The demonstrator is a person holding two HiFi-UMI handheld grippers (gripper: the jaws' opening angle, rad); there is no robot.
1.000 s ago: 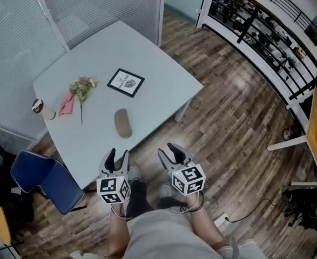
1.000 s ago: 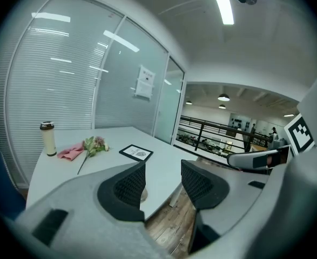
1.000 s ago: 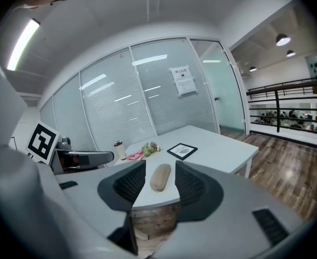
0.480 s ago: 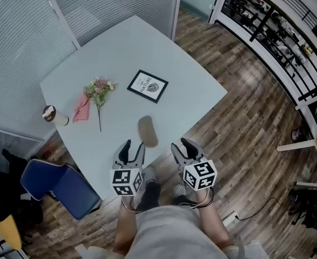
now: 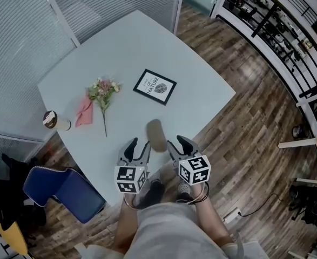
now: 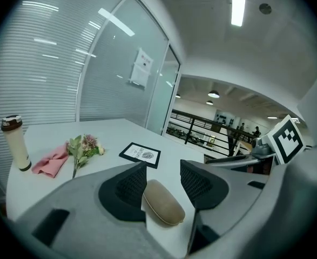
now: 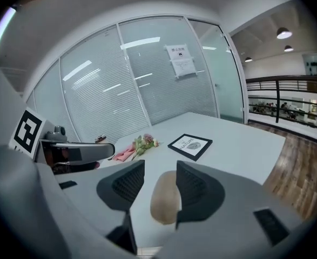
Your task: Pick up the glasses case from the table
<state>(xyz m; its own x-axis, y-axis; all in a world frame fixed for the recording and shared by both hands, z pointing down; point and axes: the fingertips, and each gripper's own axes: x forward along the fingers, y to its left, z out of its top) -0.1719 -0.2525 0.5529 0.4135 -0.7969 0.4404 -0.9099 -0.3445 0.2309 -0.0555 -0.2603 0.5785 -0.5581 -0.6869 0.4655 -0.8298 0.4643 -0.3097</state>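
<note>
The tan oval glasses case point(image 5: 157, 135) lies on the pale table point(image 5: 120, 47) near its front edge. In the head view it sits between my two grippers, just ahead of their tips. My left gripper point(image 5: 139, 144) is open with nothing between its jaws; in the left gripper view the case point(image 6: 162, 204) lies just beyond the jaws of that gripper point(image 6: 162, 169). My right gripper point(image 5: 176, 142) is open and its jaws are opening, with nothing gripped. In the right gripper view the case point(image 7: 165, 198) rests on the table just past that gripper point(image 7: 160, 166).
A framed print point(image 5: 155, 86) lies mid-table beyond the case. A flower sprig point(image 5: 103, 93), a pink cloth point(image 5: 84, 112) and a lidded bottle point(image 5: 55, 122) sit to the left. A blue chair point(image 5: 66, 188) stands at the table's left corner, and a glass partition point(image 5: 23, 31) runs behind.
Both grippers have moved forward to the table's front edge, and the case now lies between them instead of well ahead.
</note>
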